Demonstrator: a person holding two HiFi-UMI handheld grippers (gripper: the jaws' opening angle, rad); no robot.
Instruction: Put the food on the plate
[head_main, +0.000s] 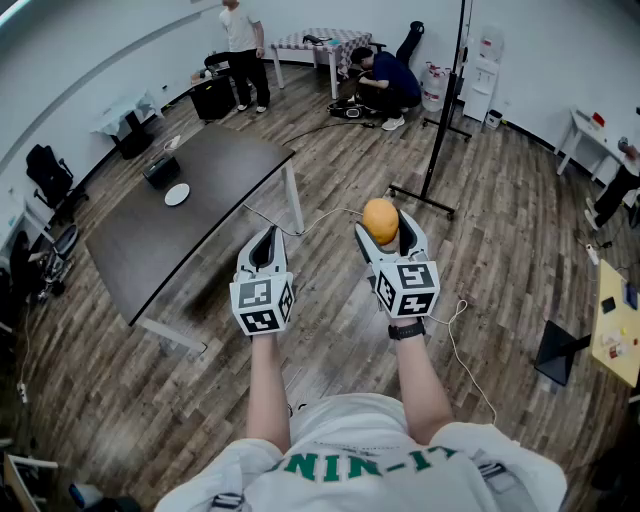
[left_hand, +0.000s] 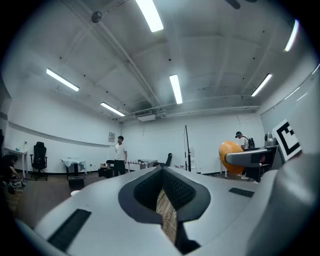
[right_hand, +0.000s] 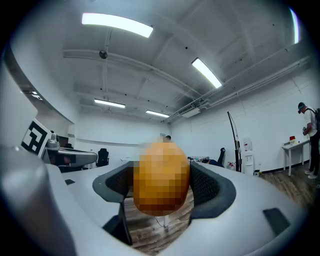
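food (head_main: 380, 219) in right hand-held gripper (head_main: 386, 230), long axis upright

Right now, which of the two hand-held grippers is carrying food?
The right hand-held gripper: a round orange food item sits clamped between its jaws, while the left hand-held gripper holds nothing.

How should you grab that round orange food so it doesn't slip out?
Grip the orange food across its widest middle, one pad on each side, coming in level. It is rounded and egg-shaped, so its narrower ends would probably slip out. The right gripper holds it just that way.
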